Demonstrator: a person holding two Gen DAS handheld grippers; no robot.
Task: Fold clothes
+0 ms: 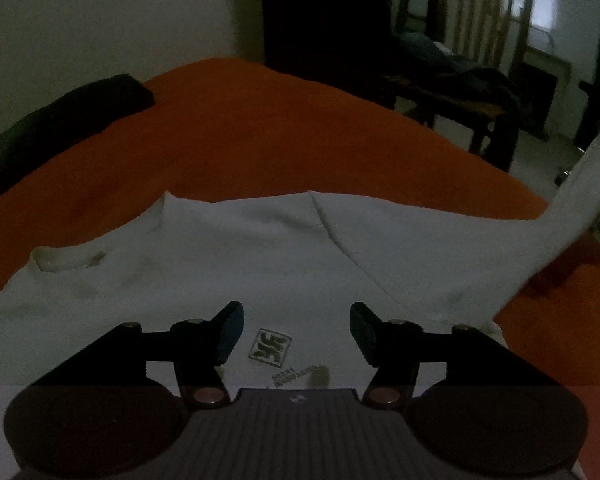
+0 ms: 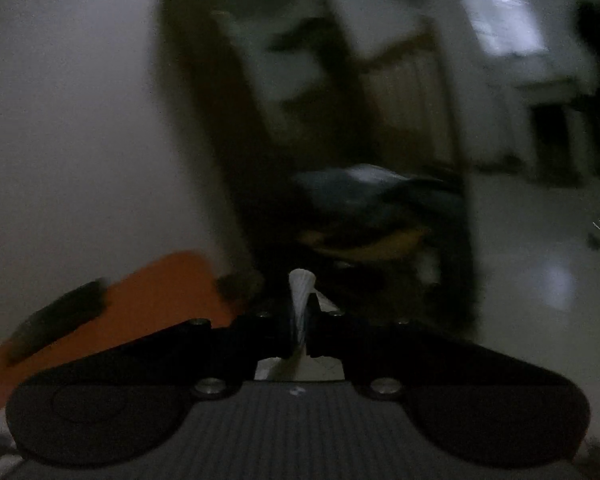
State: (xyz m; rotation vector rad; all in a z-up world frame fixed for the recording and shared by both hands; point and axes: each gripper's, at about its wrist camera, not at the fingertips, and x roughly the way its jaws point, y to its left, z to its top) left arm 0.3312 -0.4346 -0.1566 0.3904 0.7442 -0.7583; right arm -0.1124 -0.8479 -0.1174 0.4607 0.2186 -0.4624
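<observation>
Orange bed (image 1: 260,128) has a white t-shirt (image 1: 220,264) lying flat on it, one side pulled up off the right edge. Right gripper (image 2: 300,316) is clamped on that bunched white cloth, left gripper (image 1: 296,332) hangs spread and empty over the logo (image 1: 270,347). I'd carry the fold across low and even; bare bedspread beyond the collar, dark folded garment (image 1: 60,120) well apart.

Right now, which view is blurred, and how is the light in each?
Left wrist view: dim but sharp; the shirt and its logo are readable, and fisheye bends the orange bed. Right wrist view: dim with smeared background; only the right gripper and its pinched white cloth look sharp; window glare at upper right.
</observation>
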